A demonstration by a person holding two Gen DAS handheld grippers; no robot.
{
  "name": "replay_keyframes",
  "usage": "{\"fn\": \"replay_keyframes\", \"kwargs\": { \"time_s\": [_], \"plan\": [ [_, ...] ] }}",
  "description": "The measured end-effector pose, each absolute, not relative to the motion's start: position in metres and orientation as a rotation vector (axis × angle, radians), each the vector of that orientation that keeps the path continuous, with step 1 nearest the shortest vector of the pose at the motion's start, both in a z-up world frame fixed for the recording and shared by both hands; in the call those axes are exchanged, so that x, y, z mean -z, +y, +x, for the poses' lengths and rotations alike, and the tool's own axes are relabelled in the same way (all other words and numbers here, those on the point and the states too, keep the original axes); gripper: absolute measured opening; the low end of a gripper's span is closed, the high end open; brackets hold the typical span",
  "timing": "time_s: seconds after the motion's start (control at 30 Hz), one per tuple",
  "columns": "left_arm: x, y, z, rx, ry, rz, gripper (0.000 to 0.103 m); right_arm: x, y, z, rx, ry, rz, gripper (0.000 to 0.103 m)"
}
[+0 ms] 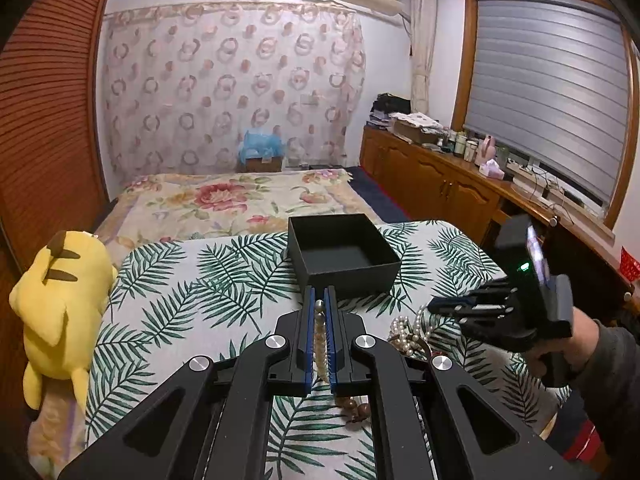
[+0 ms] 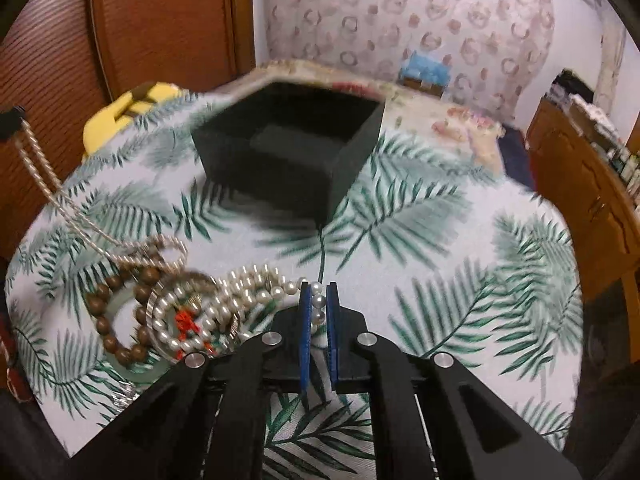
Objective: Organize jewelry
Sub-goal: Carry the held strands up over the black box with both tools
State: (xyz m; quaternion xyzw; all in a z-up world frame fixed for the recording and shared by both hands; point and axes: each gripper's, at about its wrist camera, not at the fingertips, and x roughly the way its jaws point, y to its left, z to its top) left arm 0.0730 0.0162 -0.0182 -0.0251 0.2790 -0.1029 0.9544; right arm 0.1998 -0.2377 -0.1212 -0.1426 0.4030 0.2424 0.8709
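Plush toy [image 1: 60, 300], yellow, lies off the counter's [image 1: 168, 304] 9 o'clock edge, well clear of the work.

Left gripper [image 1: 319, 300]: jaws pressed nearly together, pinching a pale chain necklace [image 1: 319, 332]. In the right wrist view this chain hangs from the jaws at 10 o'clock and trails down to the jewelry pile [image 2: 176, 312], so its tail is not yet free.

Box [image 1: 342, 254], black, open, empty, sits at 12 o'clock from the left jaws, just beyond their tips. Judgement: a short forward carry suffices, provided the chain is lifted clear of the near wall first.

Pile holds a wooden bead bracelet [image 2: 120, 320] and coiled pearls, overlapping; tangling is a risk when either strand is pulled.

Right gripper [image 2: 318, 300]: jaws pinching the pearl strand [image 2: 256, 288] at its end. Strand's long axis runs toward 9 o'clock into the pile. Box lies at 11 o'clock from these jaws, farther off than from the left.

Bare cloth at 3 o'clock offers open room; counter edge falls away beyond it.
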Motion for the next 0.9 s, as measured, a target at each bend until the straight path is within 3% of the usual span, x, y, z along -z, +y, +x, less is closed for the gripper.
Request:
{"fn": "replay_keyframes", "kwargs": {
  "time_s": [0.37, 0.9],
  "plan": [
    [-0.002, 0.017, 0.086, 0.216, 0.523, -0.029, 0.004, 0.041, -0.239, 0.184, -0.522, 0.644, -0.287, 0.008],
    [-0.027, 0.005, 0.099, 0.224, 0.485, -0.019, 0.004, -0.025, -0.245, 0.17, -0.516, 0.504, -0.26, 0.008]
  ]
}}
